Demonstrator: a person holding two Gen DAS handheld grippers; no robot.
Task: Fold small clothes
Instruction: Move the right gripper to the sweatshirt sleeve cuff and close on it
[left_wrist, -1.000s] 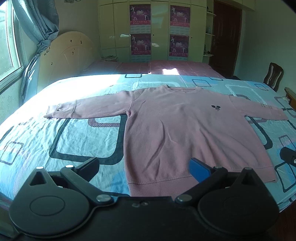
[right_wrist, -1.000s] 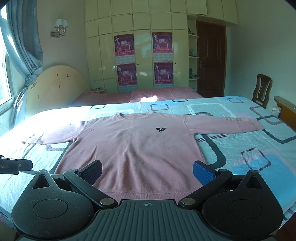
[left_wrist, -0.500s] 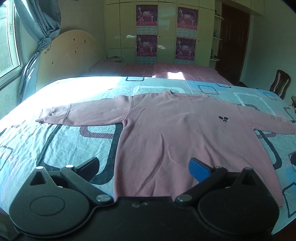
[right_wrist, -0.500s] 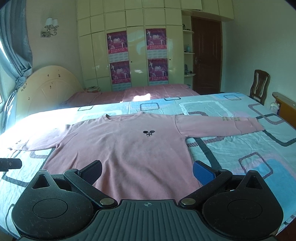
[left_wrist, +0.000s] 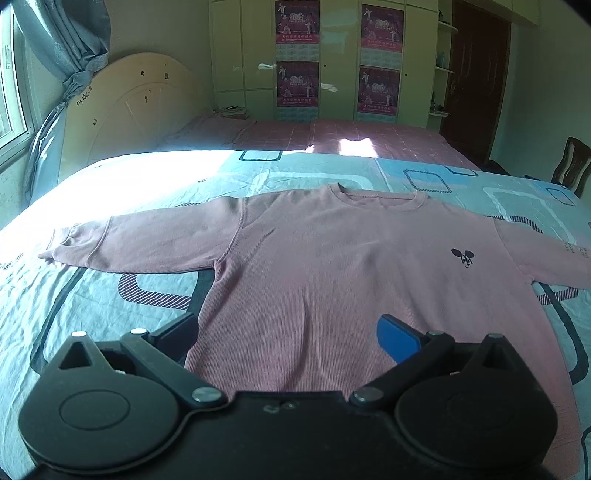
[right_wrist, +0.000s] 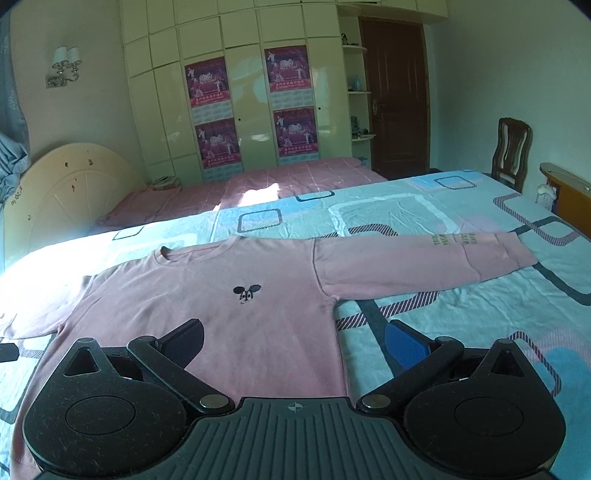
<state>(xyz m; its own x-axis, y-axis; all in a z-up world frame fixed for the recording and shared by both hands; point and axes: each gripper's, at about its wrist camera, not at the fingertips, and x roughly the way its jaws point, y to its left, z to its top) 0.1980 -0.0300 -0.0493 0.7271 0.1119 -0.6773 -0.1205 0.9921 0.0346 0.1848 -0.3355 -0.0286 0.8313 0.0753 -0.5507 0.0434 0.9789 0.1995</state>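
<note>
The pink sweatshirt (left_wrist: 332, 280) is still spread flat on the bed (left_wrist: 92, 295), sleeves out, nothing folded yet. Both cameras have slid closer over its near hem in the last second, so I'd guess a first grab is coming; left hand-held gripper (left_wrist: 288, 332) and right hand-held gripper (right_wrist: 295, 338) are both spread wide, empty.

Pretty clearly a home bedroom: big bed (right_wrist: 424, 206) with a patterned sheet, rounded headboard (left_wrist: 136, 107), built-in wardrobe (right_wrist: 251, 96) with posters, window curtain (left_wrist: 70, 48), wooden door (right_wrist: 397, 96).
</note>
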